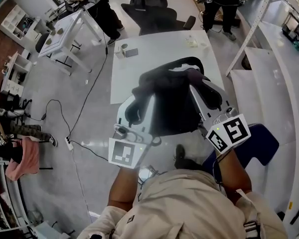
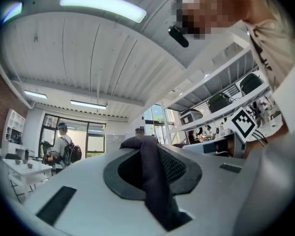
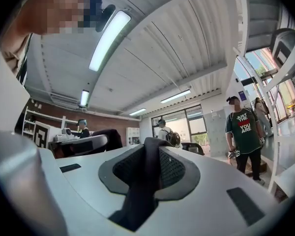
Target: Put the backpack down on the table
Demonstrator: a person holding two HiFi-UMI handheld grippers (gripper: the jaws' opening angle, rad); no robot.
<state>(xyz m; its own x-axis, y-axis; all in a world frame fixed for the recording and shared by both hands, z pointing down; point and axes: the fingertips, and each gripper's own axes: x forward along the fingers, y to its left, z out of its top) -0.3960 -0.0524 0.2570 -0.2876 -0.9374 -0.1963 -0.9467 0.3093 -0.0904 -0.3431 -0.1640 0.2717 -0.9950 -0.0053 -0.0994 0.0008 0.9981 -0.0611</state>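
Note:
In the head view a black backpack (image 1: pixel 172 101) hangs between my two grippers, above the near edge of the white table (image 1: pixel 154 49). My left gripper (image 1: pixel 134 114) is at the bag's left side, shut on a black strap (image 2: pixel 150 176) that runs up between its jaws. At the bag's right side, my right gripper (image 1: pixel 212 101) is shut on another black strap (image 3: pixel 147 176). Both grippers point roughly level. The bag's underside is hidden, so I cannot tell if it touches the table.
On the table's far part lie a cup (image 1: pixel 122 49), a small dark flat object (image 1: pixel 131 52) and a white item (image 1: pixel 192 41). A black office chair (image 1: pixel 152 9) stands behind it. White shelving (image 1: pixel 269 68) runs along the right, a blue seat (image 1: pixel 254 146) is near me, and people stand far off.

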